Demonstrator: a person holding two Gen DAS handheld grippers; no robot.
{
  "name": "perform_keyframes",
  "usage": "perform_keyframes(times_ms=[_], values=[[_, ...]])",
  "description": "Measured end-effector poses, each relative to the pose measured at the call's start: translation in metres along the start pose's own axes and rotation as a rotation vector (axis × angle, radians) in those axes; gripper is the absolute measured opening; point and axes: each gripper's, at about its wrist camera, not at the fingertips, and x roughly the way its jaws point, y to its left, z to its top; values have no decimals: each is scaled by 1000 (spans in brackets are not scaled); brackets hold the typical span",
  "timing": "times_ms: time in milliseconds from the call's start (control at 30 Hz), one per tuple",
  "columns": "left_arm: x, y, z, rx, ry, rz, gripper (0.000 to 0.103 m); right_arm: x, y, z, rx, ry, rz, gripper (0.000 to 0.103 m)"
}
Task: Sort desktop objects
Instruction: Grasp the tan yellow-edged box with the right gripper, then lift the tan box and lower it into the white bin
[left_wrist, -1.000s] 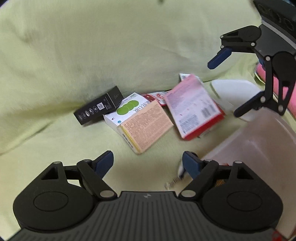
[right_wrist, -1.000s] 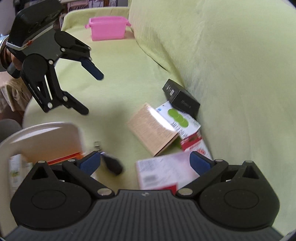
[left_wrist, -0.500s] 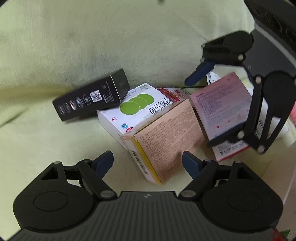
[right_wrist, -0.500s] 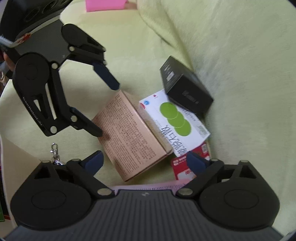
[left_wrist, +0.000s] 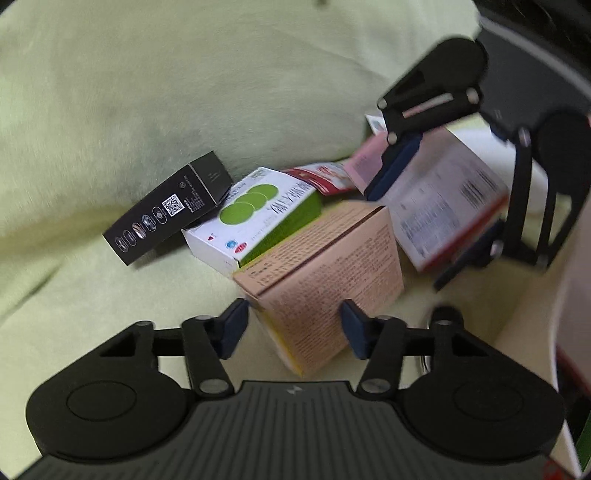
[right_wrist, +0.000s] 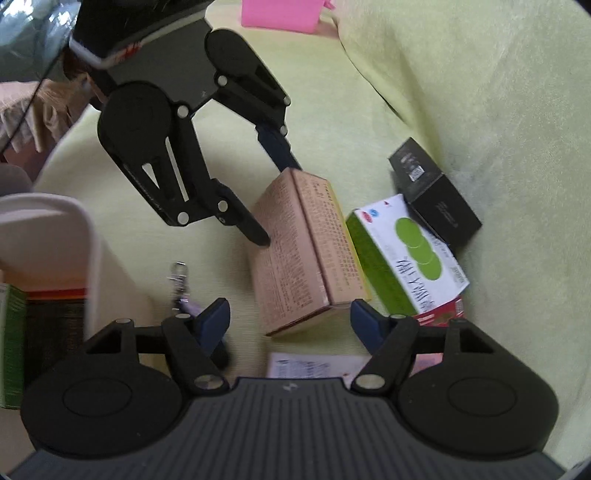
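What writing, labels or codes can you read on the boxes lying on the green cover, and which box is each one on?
No word reads clearly.
Black box: a QR code and a row of round icons; small print unreadable.
White and green box: large characters beside three green circles, too blurred to quote.
Tan box: dense fine print, too small.
Pink box in the right gripper: barcode, text blurred.

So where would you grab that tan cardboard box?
Across its narrow thickness at the near end. The tan box stands tilted on a long edge, leaning on the green-and-white box, and the left gripper already has its open fingers either side there.
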Motion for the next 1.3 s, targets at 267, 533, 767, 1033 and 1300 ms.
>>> perform_keyframes(times_ms=[267,533,767,1033,1300], values=[[0,-28,-21,97,40,19,52,12,1,2,12,34,-28,76],[1,-16,-18,67,15,32,51,29,0,6,18,37,-2,70],[3,-29,-14,122,21,36,33,29,9,7,6,28,9,41],[-15,-29,-2,112,-8,59,30,9,13,18,-33,-14,-43,40],[-48,-37,14,127,-57,90,31,-28,21,32,-66,-34,-94,40]])
